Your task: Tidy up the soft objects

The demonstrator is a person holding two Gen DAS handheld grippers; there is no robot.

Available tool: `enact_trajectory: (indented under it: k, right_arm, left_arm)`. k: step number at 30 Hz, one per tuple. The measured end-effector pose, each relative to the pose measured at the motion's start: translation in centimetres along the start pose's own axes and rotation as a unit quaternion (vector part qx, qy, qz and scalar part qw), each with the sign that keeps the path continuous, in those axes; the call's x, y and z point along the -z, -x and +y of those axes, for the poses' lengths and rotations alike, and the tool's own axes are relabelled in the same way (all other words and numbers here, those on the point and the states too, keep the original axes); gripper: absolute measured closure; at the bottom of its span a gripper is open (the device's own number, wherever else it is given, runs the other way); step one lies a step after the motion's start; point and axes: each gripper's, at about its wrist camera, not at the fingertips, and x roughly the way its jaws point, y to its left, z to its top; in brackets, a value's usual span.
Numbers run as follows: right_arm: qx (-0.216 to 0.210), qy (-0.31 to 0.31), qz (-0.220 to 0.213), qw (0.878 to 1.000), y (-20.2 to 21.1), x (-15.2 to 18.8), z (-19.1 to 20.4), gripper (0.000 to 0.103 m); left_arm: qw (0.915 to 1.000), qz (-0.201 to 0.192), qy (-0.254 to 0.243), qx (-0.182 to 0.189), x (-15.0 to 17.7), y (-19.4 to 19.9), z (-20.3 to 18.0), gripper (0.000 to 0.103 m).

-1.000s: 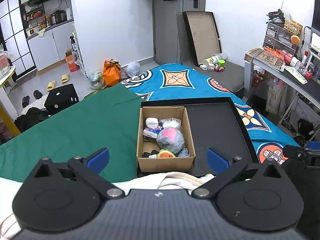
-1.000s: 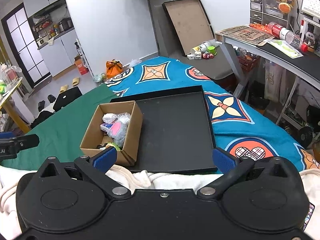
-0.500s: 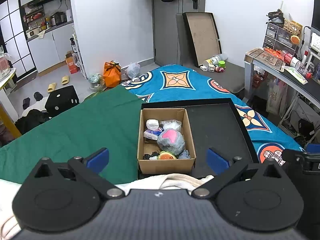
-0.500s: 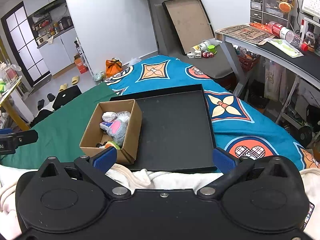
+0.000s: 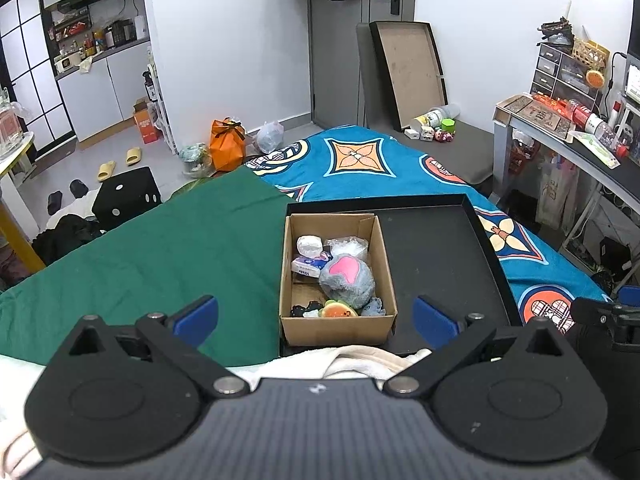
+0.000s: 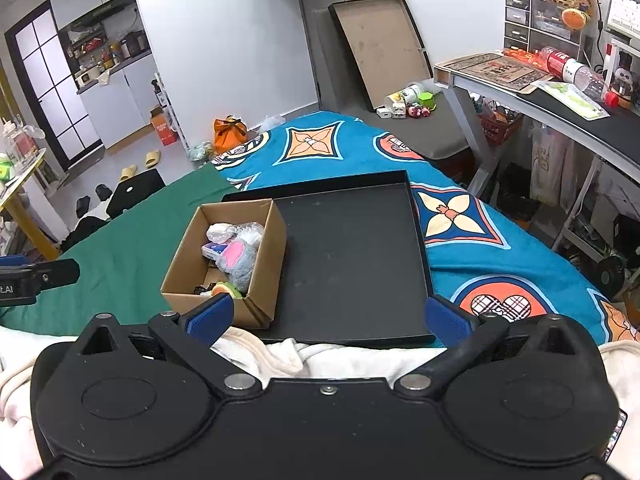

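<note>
A cardboard box (image 5: 338, 322) (image 6: 182, 258) stands in the left part of a black tray (image 5: 440, 256) (image 6: 352, 260) on the bed. Inside it lie a grey plush with a pink patch (image 5: 347, 276) (image 6: 239, 258), a white soft lump (image 5: 309, 245), a tissue pack (image 5: 308, 266), a crinkled plastic bag (image 5: 347, 245) and an orange-green toy (image 5: 339, 309). My left gripper (image 5: 316, 315) hangs open just short of the box. Wide open too, my right gripper (image 6: 328, 314) sits over the tray's near edge. Neither holds anything.
A green sheet (image 5: 168, 252) and a blue patterned blanket (image 6: 472, 216) cover the bed. Cream cloth (image 6: 280, 354) lies right under both grippers. A desk (image 6: 560, 100) stands at the right, a leaning board (image 5: 408, 68) at the back, and bags and slippers lie on the floor at the left.
Both grippers have drifted slightly back and up, so the box and tray sit a little lower in view. Both stayed open.
</note>
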Motion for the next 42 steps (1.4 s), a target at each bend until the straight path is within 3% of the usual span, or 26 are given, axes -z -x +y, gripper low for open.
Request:
enact_trajectory:
  k: [42]
  right_arm:
    - [-0.001,0.003,0.014,1.0,-0.9,0.3,-0.1,0.0]
  left_arm:
    - [0.9998,0.018,0.003,-0.004,0.6,-1.3,-0.1,0.0]
